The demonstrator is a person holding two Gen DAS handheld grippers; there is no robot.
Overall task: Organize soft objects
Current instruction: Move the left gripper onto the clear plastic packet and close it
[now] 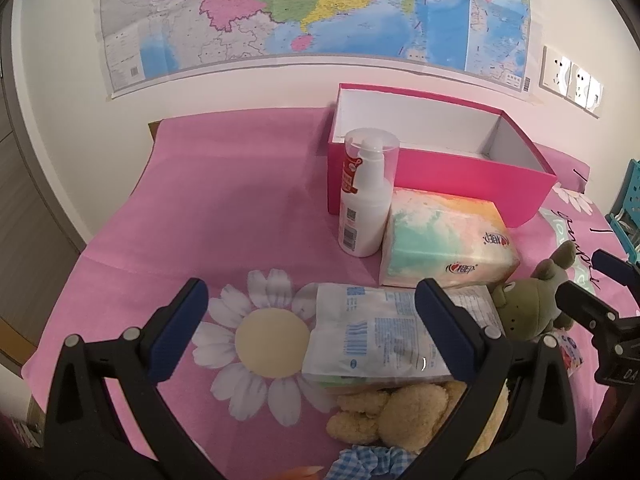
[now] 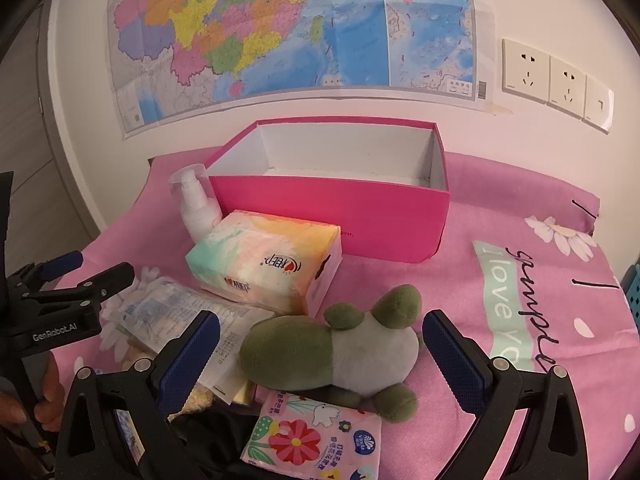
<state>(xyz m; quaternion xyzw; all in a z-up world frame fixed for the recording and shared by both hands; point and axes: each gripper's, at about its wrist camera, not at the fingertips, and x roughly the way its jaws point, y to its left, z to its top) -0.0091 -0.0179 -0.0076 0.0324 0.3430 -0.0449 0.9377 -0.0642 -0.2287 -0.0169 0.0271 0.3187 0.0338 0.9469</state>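
Two hand-held grippers above a counter [image 2: 500, 208] draped in pink daisy-print cloth. Left gripper [image 1: 312, 312]: fingers spread wide, gripping nothing, poised over a white plastic pack [image 1: 372, 332] and a tan plush bear [image 1: 400, 412]. Right gripper [image 2: 320, 340]: fingers likewise fully apart, flanking but not touching a green and grey plush frog [image 2: 332, 352]. Behind, an open pink box [image 2: 332, 208], looking empty, with a pastel tissue pack [image 2: 264, 260] and white pump bottle [image 2: 196, 204] just in front. Small floral tissue packet [image 2: 316, 436] nearest the camera.
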